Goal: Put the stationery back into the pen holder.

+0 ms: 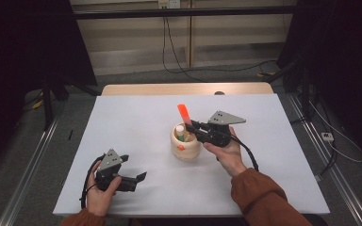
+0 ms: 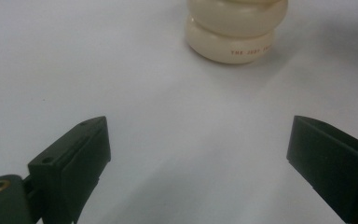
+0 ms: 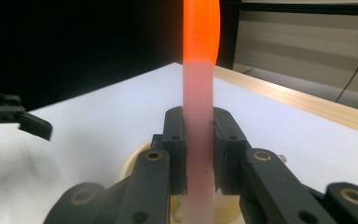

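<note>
Right gripper view: translucent orange-capped pen (image 3: 199, 140) stands upright, pinched by right gripper (image 3: 199, 154).

My right gripper (image 3: 199, 154) clamps an upright pink marker (image 3: 198, 140) with an orange cap (image 3: 201, 30) above the cream holder (image 3: 133, 163); my left gripper (image 3: 9, 122) appears at left.

Worktop (image 1: 136, 122): rectangular, matte white surface, with a strip of pale wood along the far edge. Cream ribbed holder (image 1: 185, 143) stands upright directly on it, slightly right of centre, small red lettering near its base. Small dark object (image 1: 219, 93) on the far wooden strip, too small to tell.
</note>
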Demonstrator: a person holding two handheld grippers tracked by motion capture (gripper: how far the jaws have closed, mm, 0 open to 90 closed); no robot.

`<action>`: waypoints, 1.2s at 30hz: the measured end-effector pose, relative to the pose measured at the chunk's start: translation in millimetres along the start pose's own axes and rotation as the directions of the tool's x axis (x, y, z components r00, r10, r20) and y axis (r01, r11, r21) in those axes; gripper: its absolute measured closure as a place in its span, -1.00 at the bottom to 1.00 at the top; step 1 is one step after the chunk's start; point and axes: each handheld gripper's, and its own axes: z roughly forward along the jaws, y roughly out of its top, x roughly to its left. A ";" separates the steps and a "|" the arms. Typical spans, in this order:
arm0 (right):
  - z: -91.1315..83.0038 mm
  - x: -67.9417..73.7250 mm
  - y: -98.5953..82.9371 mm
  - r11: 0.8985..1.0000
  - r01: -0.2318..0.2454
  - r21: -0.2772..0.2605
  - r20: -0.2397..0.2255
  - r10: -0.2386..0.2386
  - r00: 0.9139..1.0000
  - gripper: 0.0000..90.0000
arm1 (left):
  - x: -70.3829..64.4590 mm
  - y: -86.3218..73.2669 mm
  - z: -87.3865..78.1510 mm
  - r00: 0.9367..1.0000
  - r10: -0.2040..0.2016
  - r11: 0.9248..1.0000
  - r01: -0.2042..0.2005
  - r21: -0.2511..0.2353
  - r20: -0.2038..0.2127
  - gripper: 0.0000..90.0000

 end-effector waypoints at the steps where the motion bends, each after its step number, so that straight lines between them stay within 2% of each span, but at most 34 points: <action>1: 1.4 0.3 -0.6 1.000 0.007 0.003 0.005 -0.007 1.000 0.72 | -0.1 0.0 -0.1 1.000 0.002 1.000 -0.002 0.004 0.003 -0.87; 3: 3.8 -0.4 -1.9 1.000 0.005 0.008 0.006 -0.005 1.000 0.72 | 0.0 0.3 -0.8 1.000 0.012 1.000 -0.012 0.001 -0.001 -0.87; 7: 7.9 -3.0 -6.1 1.000 0.011 0.018 0.010 -0.011 1.000 0.72 | 0.0 0.0 -0.5 1.000 -0.005 1.000 0.005 -0.002 -0.001 -0.87; 15: 10.9 -2.7 -15.2 0.999 0.014 0.042 0.022 -0.014 1.000 0.72 | 0.6 -0.2 -1.5 1.000 0.000 1.000 0.000 0.003 0.000 -0.87; 29: 11.1 -0.8 -16.7 0.997 0.009 0.078 0.007 -0.010 1.000 0.71 | 1.2 0.0 -1.7 1.000 0.001 1.000 -0.001 -0.001 -0.002 -0.87; 33: 10.1 -0.3 -15.9 0.996 0.011 0.084 0.009 -0.012 1.000 0.68 | 1.3 0.1 -1.8 1.000 -0.001 1.000 0.001 -0.001 0.002 -0.87; 36: 9.7 -0.6 -15.5 0.997 0.000 0.080 0.006 -0.001 1.000 0.54 | 1.0 0.1 -1.5 1.000 0.001 1.000 -0.001 -0.004 0.000 -0.87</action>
